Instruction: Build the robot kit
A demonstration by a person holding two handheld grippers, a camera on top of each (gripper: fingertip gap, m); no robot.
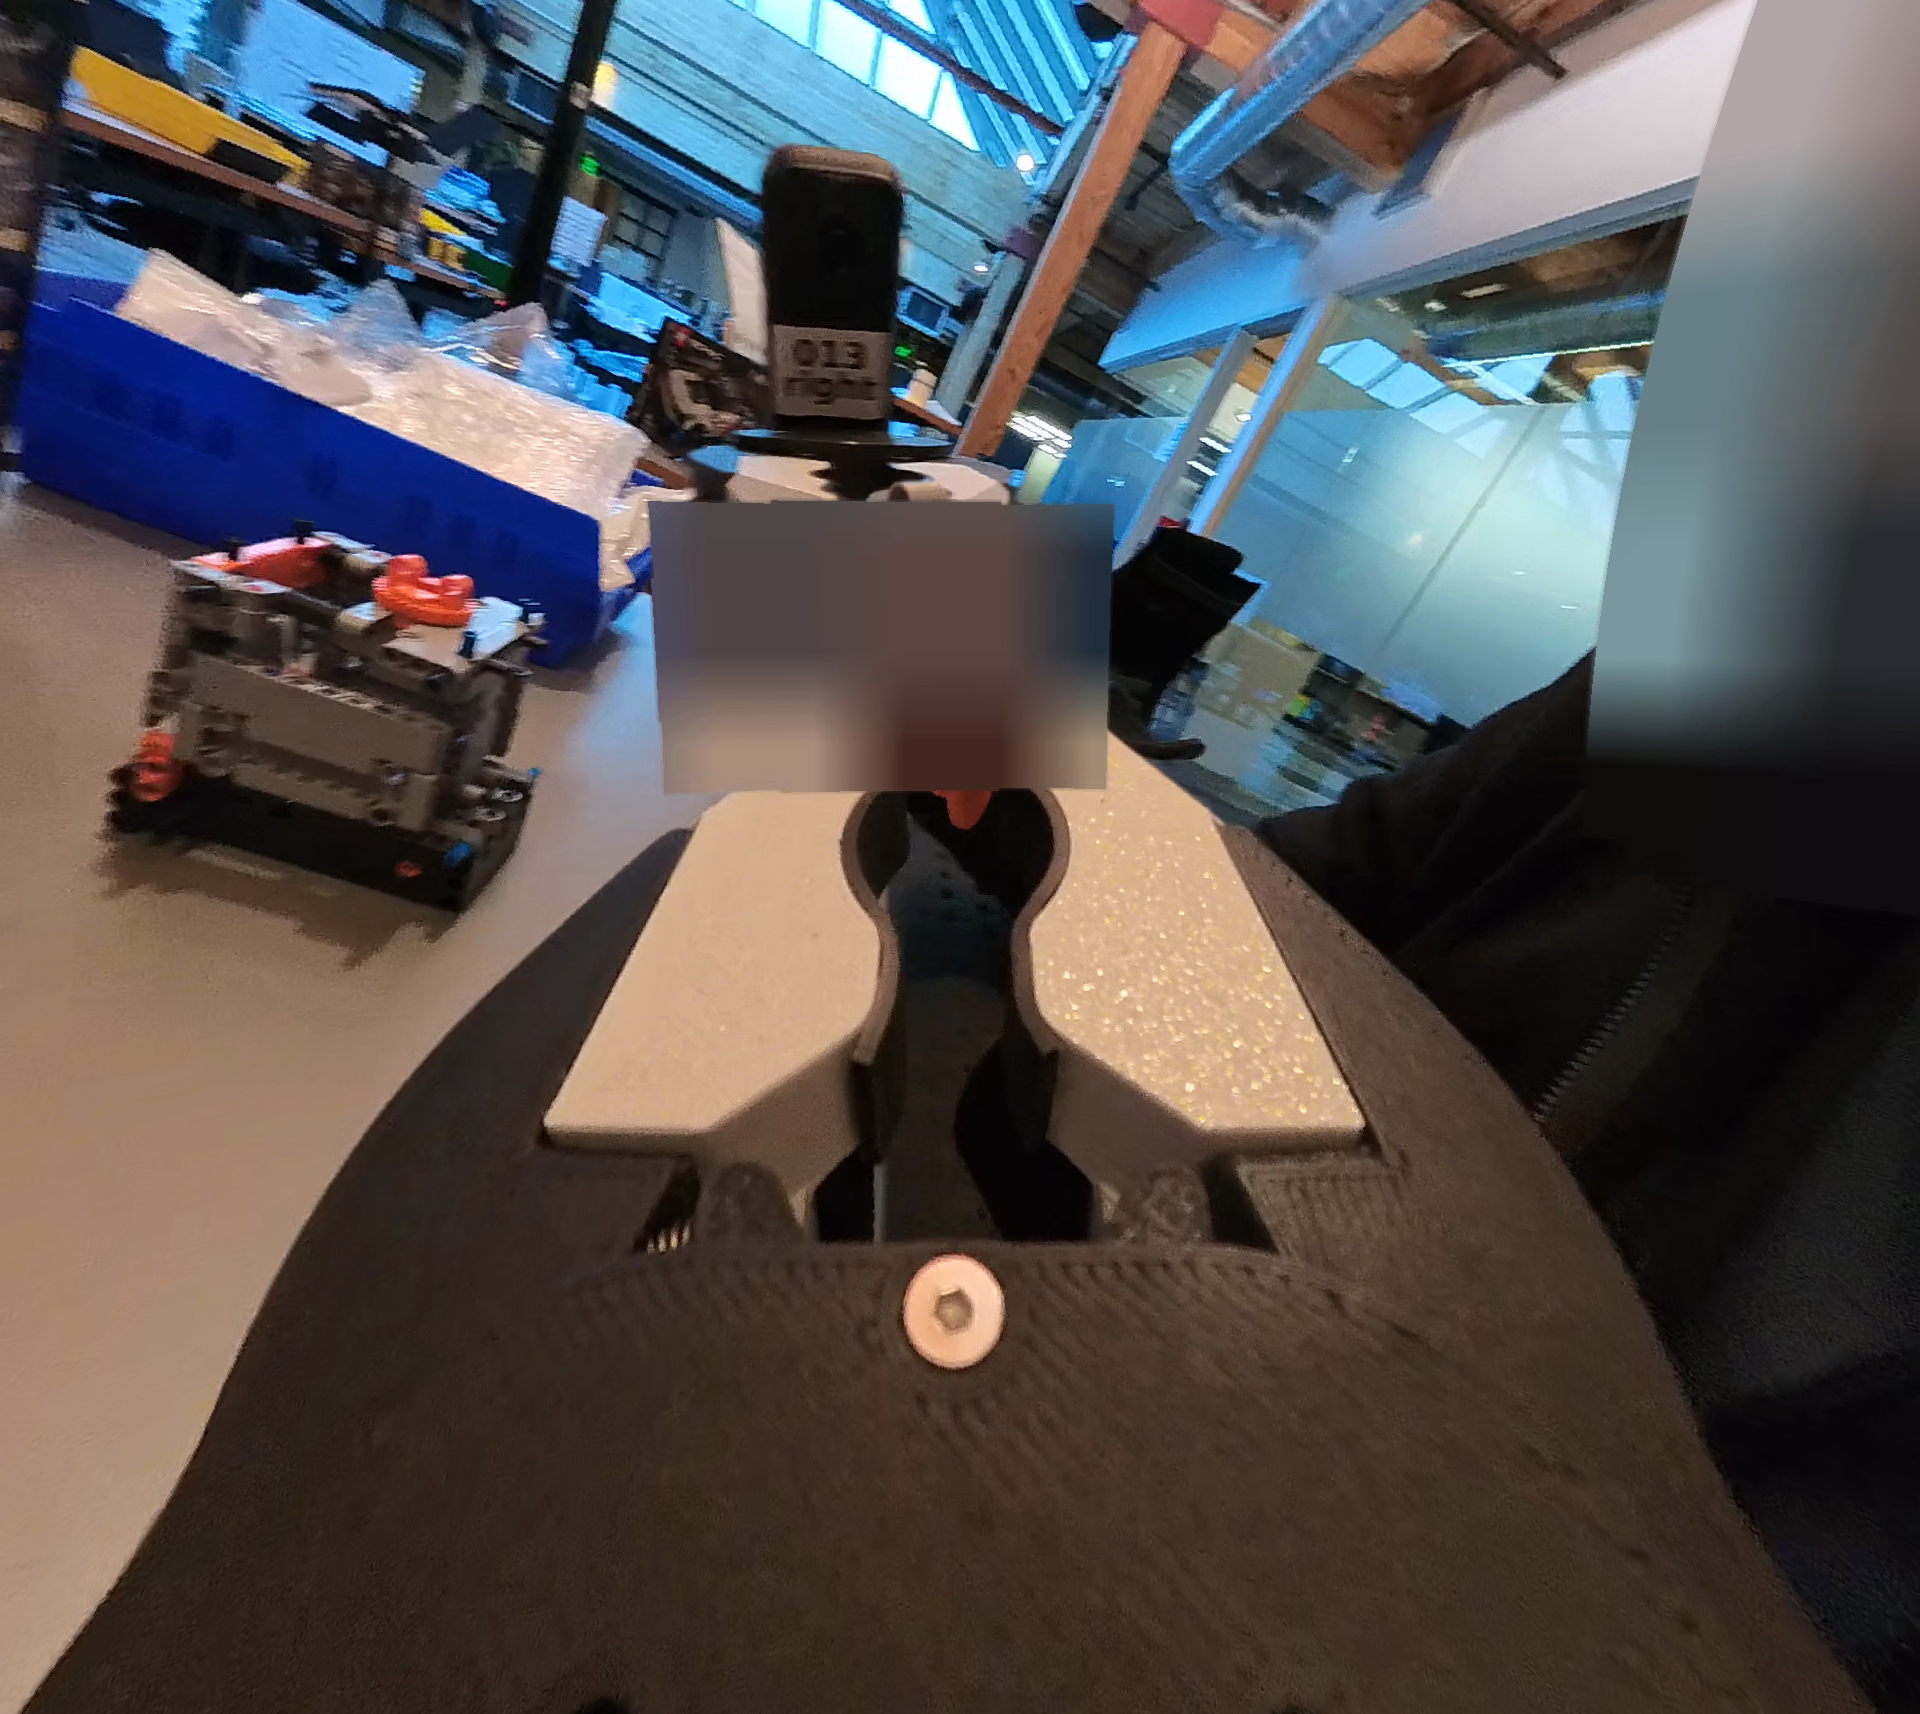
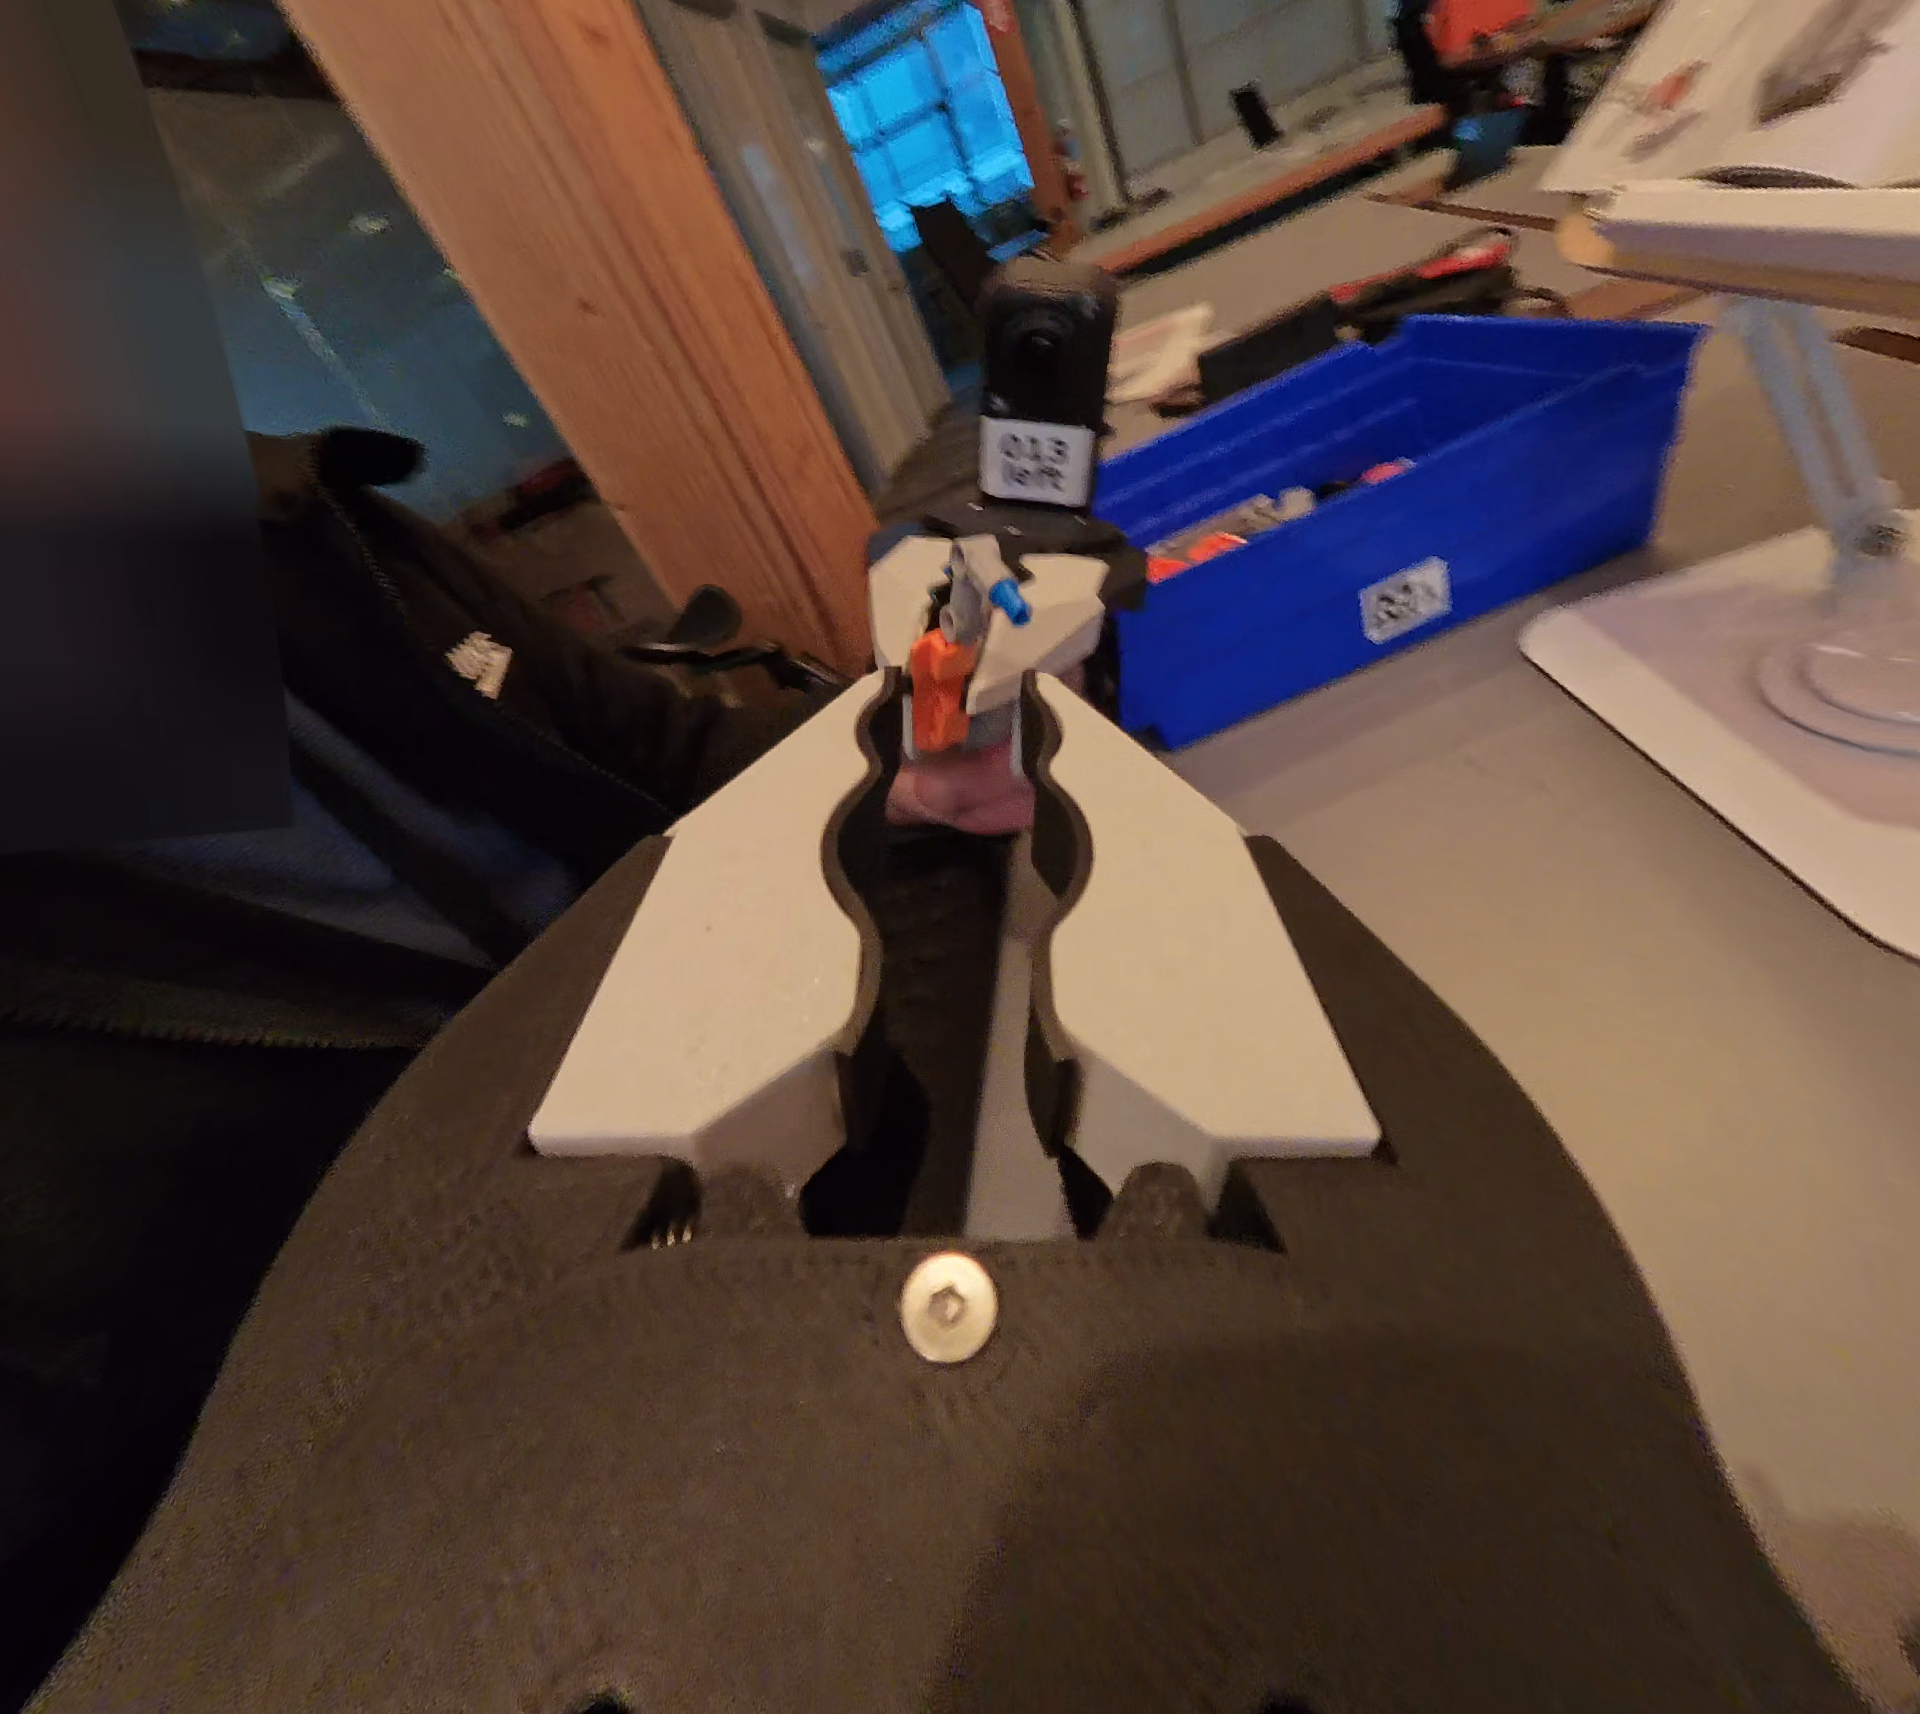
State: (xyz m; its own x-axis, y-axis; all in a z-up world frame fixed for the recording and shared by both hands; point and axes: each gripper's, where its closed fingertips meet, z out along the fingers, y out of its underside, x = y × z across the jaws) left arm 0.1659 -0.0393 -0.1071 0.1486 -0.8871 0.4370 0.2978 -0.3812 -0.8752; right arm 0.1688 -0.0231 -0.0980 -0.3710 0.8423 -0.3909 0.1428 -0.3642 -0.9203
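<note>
My left gripper [image 1: 954, 833] and my right gripper [image 2: 948, 729] face each other tip to tip above the grey table [image 1: 156, 1093]. Between them is a small brick assembly: an orange piece [image 2: 935, 688] joined to a grey piece with a blue pin [image 2: 982, 594]. My right gripper's fingers are shut on the orange end. The left gripper [image 2: 971, 599], seen in the right wrist view, is shut on the grey end. In the left wrist view only a bit of the orange piece [image 1: 961, 807] shows; a blurred patch hides the tips. The right gripper's camera [image 1: 831, 293] rises above that patch.
A grey and black brick model with orange parts [image 1: 322, 719] stands on the table at left. Behind it is a blue bin of clear bags [image 1: 312, 459]. A blue bin of loose parts [image 2: 1403, 521] and a white stand holding a booklet [image 2: 1766, 625] are at right. A person's dark jacket [image 2: 468, 677] is close by. My left and right fingertips are right by each other.
</note>
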